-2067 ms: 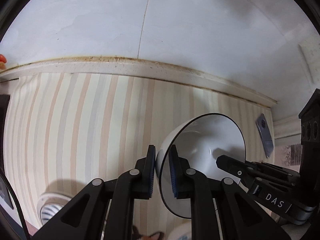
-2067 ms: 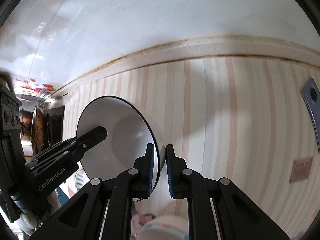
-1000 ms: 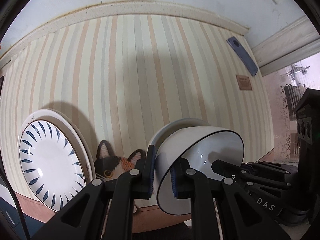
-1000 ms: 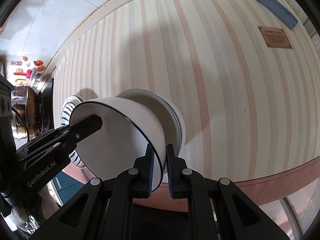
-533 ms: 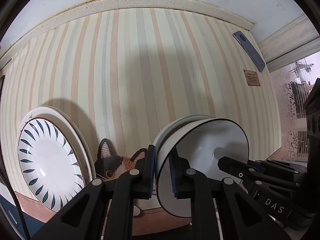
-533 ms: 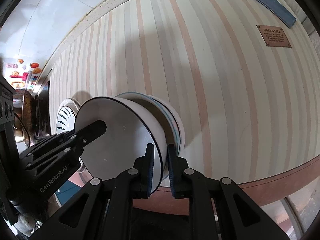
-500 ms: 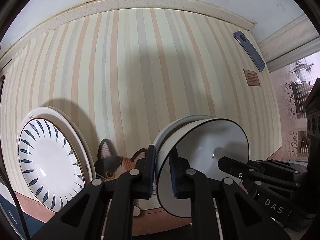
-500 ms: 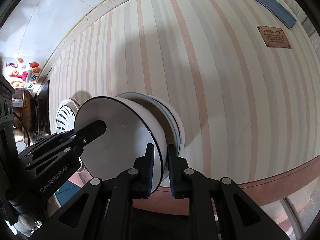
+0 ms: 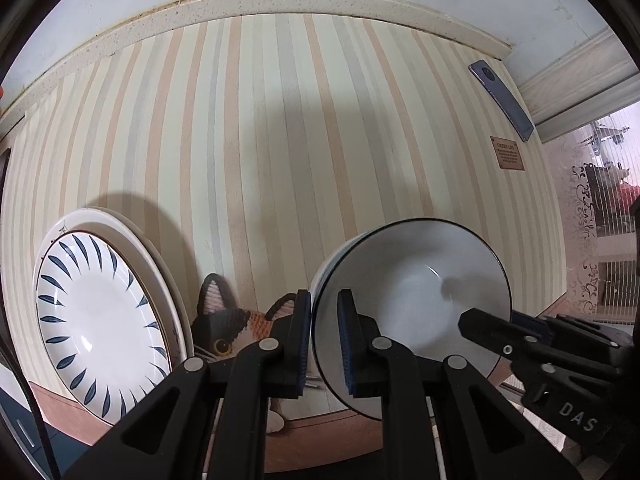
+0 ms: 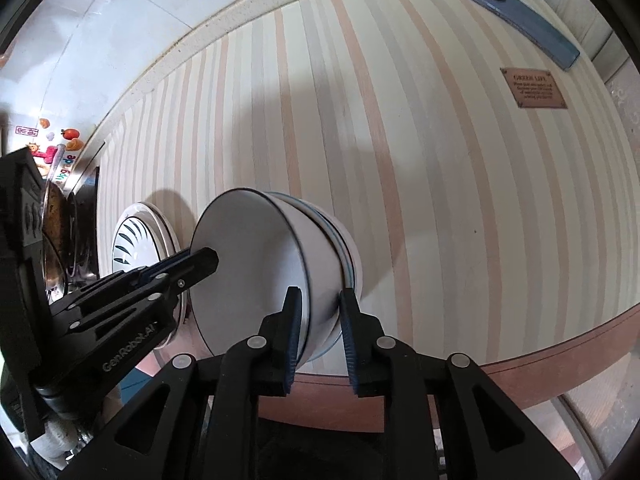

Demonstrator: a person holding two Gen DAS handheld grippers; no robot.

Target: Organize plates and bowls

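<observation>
Left tool (image 9: 324,336) is sitting at lower centre of the left wrist view, fingers narrowly parted with the rim of the white bowl (image 9: 416,312) passing between them; the pads look to be pinching that rim, though contact is hard to confirm. Right tool (image 10: 320,334) is standing wider apart at lower centre of the right wrist view, fingers straddling the bowl's (image 10: 260,272) wall, with a gap showing at the outer finger. The black-rimmed bowl is nesting in a stack of bowls (image 10: 348,260) on the striped table (image 10: 440,180), its mouth facing the cameras and its axis running away from them toward the table. At lower left of the left wrist view, a leaf-patterned plate (image 9: 96,320) is resting on a larger plate (image 9: 156,256). A cat-face mat (image 9: 228,328) is lying between plates and bowls.
</observation>
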